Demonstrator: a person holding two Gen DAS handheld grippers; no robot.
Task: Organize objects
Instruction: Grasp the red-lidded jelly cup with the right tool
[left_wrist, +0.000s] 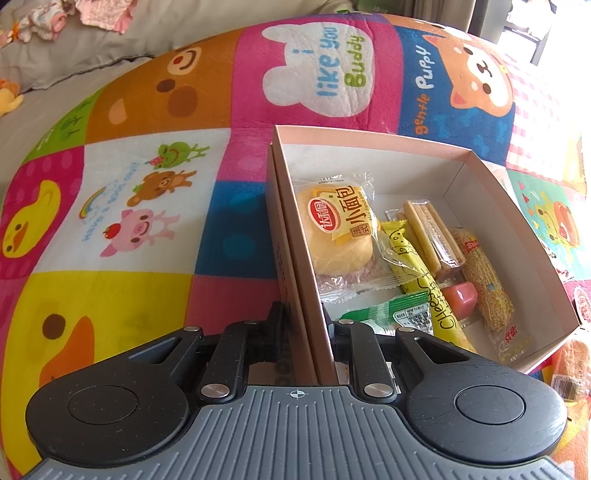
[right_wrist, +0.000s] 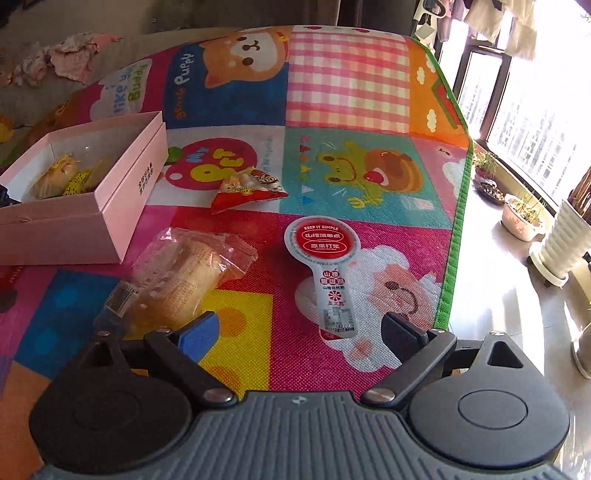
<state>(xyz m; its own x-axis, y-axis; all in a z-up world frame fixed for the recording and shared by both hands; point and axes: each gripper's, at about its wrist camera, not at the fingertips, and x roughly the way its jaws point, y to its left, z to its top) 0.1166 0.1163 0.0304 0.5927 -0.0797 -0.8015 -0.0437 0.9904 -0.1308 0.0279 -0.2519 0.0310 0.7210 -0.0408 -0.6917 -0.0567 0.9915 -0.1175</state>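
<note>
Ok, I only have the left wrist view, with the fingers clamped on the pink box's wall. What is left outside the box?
Observer: Three snacks lie on the colourful play mat: a clear-wrapped bun, a red triangular snack bag and a white paddle-shaped packet with a round red label.
Operator: Where is the right gripper?
Observer: The right gripper is open, and in its view the paddle-shaped packet's narrow end lies between its spread fingers.
Operator: How close is the box to those snacks?
Observer: The pink cardboard box sits to their left, and the bun lies nearest, just off its corner.
</note>
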